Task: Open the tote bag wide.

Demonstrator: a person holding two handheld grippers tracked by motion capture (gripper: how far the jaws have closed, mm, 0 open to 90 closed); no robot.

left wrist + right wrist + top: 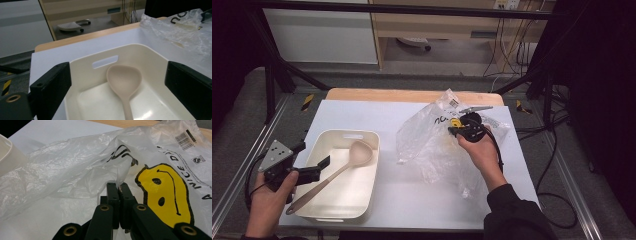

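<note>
Right gripper (pixel 119 188) pinches the thin clear plastic smiley-printed bag (pixel 432 140), apparently only a fold, which may slip; left gripper (pixel 314 170), jaws wide, hovers over cream tub (pixel 364 137).

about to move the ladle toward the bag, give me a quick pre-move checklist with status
1. Right gripper shut on the plastic bag: ok, jaws pinch a fold.
2. Left gripper open: ok, jaws wide apart.
3. Ladle free in the bin: ok, nothing grips it.
4. Left jaws around the ladle handle: not ok, they sit above it.
5. Bag mouth open: cannot tell, film is crumpled.
6. Bin flat on the table: ok.
</note>
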